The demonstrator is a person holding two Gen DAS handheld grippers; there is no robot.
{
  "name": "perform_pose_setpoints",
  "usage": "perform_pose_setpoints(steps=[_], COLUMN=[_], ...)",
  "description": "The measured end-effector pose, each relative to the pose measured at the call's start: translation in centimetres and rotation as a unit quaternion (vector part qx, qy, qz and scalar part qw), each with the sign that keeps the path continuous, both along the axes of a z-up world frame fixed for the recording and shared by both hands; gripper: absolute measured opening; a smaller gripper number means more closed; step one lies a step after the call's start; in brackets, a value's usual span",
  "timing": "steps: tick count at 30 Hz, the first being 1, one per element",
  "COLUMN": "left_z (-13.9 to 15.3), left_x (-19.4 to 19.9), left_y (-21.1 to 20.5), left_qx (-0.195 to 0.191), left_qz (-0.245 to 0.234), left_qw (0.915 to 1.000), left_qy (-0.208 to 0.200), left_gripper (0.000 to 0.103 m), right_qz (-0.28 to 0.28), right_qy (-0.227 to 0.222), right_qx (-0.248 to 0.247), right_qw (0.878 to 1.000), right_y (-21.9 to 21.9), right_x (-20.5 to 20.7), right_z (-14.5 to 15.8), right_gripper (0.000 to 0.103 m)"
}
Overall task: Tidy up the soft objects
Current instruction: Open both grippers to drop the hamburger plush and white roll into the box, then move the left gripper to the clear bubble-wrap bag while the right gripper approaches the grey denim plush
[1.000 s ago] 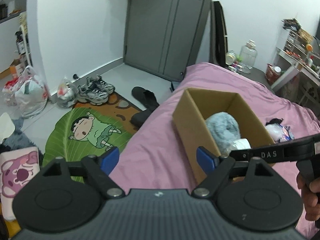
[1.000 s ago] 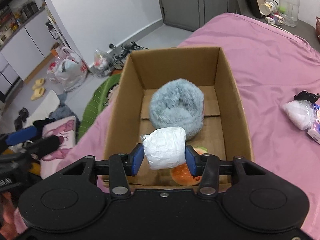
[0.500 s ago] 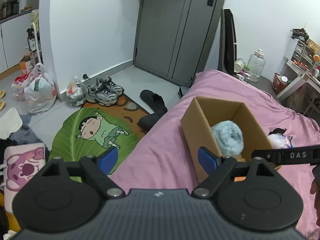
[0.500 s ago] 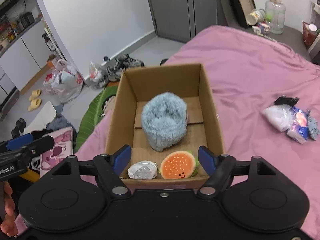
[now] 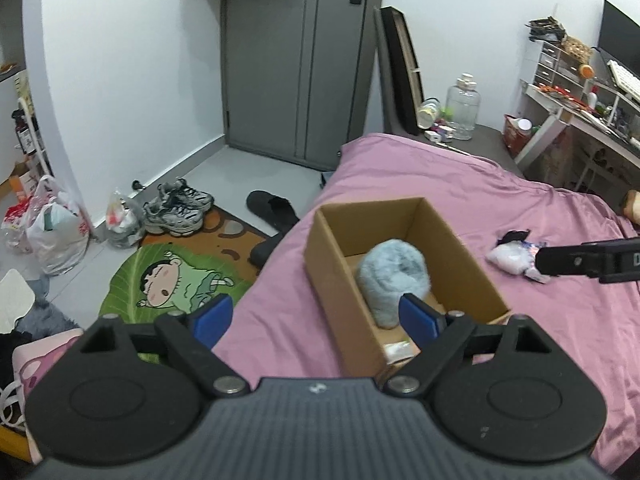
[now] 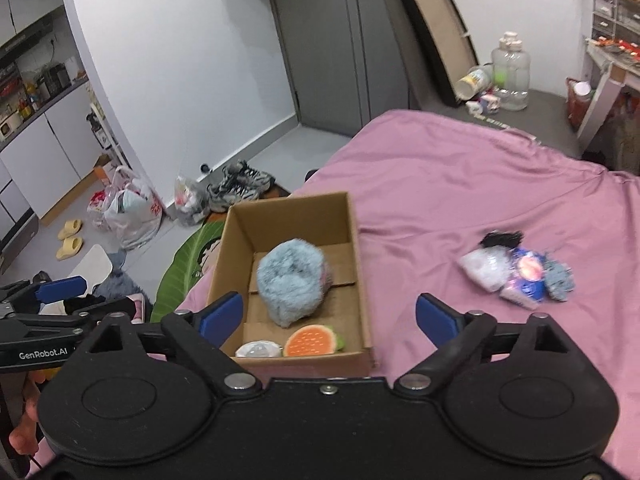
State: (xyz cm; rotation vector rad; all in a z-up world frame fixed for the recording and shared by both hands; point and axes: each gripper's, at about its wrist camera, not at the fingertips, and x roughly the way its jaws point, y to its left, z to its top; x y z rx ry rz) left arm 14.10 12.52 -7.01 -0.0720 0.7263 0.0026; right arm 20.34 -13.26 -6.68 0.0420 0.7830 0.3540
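Observation:
An open cardboard box (image 6: 288,204) (image 5: 332,256) sits on the pink bed (image 6: 460,184). It holds a fluffy blue-grey plush (image 6: 290,280) (image 5: 394,276), an orange round plush (image 6: 312,340) and a white wrapped bundle (image 6: 258,349) (image 5: 396,350) in the near corner. My right gripper (image 6: 330,312) hovers above the box's near end, jaws opening, nothing between them. My left gripper (image 5: 316,312) hangs over the box's left side, jaws opening and empty. A small pile of soft items (image 6: 516,276) (image 5: 512,256) lies on the sheet to the right of the box.
Left of the bed the floor holds a green leaf rug (image 5: 168,276), sneakers (image 5: 180,208), black slippers (image 5: 276,208) and plastic bags (image 5: 56,232). A grey door (image 5: 300,60) stands behind. A clear jug (image 6: 510,76) and a cluttered desk (image 5: 580,92) are past the bed's far end.
The right gripper let go of the white bundle, which now lies in the box's near corner, and its jaws spread wide. Both grippers rose and drew back from the box.

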Motion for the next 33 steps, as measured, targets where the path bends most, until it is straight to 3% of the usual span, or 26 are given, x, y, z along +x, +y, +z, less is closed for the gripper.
perform_pose_setpoints(steps=[8,10,17,20,22,25,33], left_z=[1.5,2.0,3.1,3.5,3.5,3.5,3.7], left_x=[0.5,0.8,1.2,1.4,1.8,2.6,3.8], left_y=[-3.7,-4.6,-8.1,-9.9,-10.8,-11.4,-13.9], left_qx=[-0.010,-0.008,-0.010,0.014,0.035,0.027,0.047], left_qz=[-0.036,-0.041,-0.069,-0.084,-0.079,-0.067,-0.067], left_qw=[0.9992,0.9990,0.9971,0.9958,0.9960,0.9974,0.9966], left_qy=[-0.011,-0.014,-0.030,-0.031,-0.021,0.003,0.014], left_gripper=[0.089,0.089,0.089,0.089,0.089,0.092,0.099], right_qz=[-0.020,-0.026,-0.032,-0.031,-0.028,-0.019,-0.015], right_qy=[-0.015,-0.026,-0.032,-0.034,-0.033,-0.034,-0.026], right_qx=[-0.004,-0.007,0.007,0.010,0.018,0.025,0.027], right_qw=[1.000,0.999,0.999,0.999,0.999,0.999,0.999], right_y=[-4.1,-5.0,-8.4,-9.4,-10.0,-10.7,-12.6], right_x=[-1.0,-1.4,-1.6,-1.7,-1.7,-1.7,-1.4], right_z=[1.2,1.7,2.3,2.4,2.5,2.5,1.9], right_gripper=[0.098,0.103,0.103,0.103,0.103,0.103,0.103])
